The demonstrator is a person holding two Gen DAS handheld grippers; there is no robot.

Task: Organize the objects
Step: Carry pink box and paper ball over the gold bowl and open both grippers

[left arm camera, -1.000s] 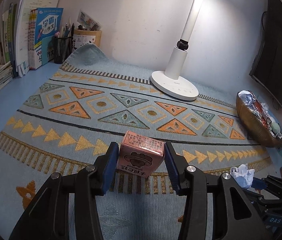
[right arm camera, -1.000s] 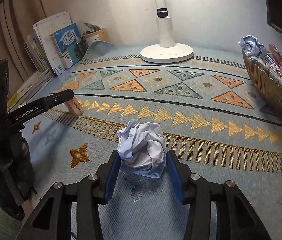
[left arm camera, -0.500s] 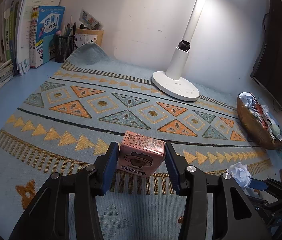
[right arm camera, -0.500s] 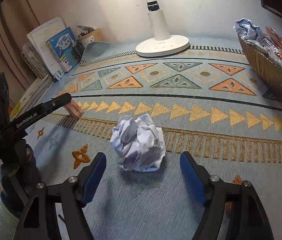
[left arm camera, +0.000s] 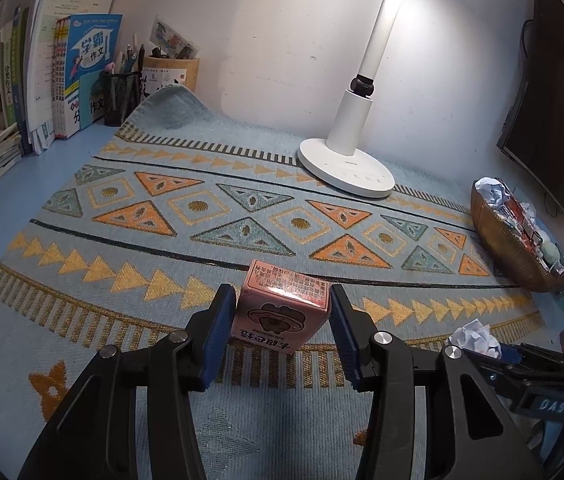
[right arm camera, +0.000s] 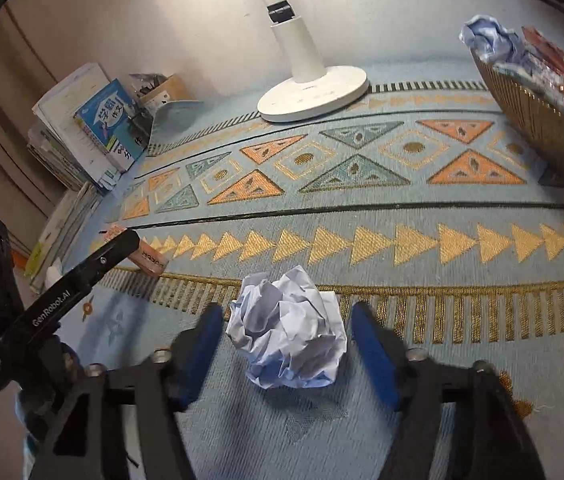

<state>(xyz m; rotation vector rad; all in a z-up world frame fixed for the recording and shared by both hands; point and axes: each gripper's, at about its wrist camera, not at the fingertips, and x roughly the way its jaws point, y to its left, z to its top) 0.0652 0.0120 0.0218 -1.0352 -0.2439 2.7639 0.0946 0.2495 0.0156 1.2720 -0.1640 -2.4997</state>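
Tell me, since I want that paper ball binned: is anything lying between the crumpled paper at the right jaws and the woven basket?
Nothing visible does. The crumpled paper sits between the right gripper jaws, and only bare patterned mat stretches to the basket at upper right.

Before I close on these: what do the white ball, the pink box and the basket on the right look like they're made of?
White ball: crumpled paper, matte, with sharp creases and folds.
Pink box: probably thin printed card or a plastic-wrapped pack; its top gives a glossy glare under the lamp.
Basket: looks woven, wicker or rattan, golden brown with fine ribbing; could be a plastic imitation.
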